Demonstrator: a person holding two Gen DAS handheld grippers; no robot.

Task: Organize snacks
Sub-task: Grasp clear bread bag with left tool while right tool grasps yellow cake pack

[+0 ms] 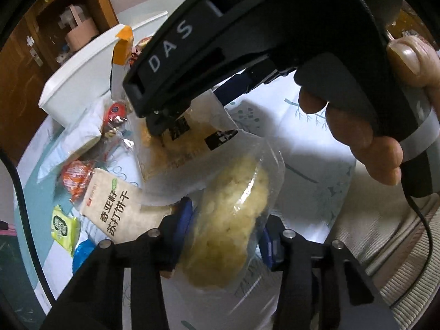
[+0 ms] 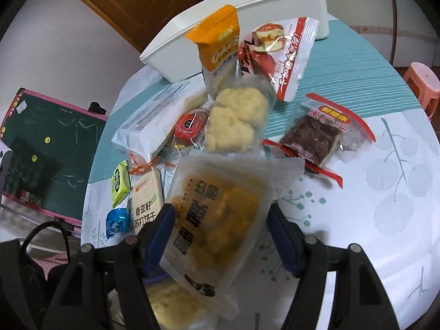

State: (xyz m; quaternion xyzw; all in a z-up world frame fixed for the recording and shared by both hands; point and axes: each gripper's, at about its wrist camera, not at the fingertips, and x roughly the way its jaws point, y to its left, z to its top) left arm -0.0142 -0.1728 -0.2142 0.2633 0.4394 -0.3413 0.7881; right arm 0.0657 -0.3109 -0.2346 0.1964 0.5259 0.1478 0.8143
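Observation:
My left gripper is shut on a clear packet of pale yellow puffed snack, held above the table. My right gripper is shut on a frosted white packet with a yellow cake and black print; the same packet shows in the left wrist view under the right gripper's black body. A white bin stands at the table's far side. More snacks lie in front of it: an orange packet, a red-white packet, a dark brown bar and another pale puffed snack.
A round table with a white and teal cloth carries the pile. A beige cracker packet, a green sweet, a blue sweet and a long white packet lie at left. A chalkboard and a pink stool stand beside the table.

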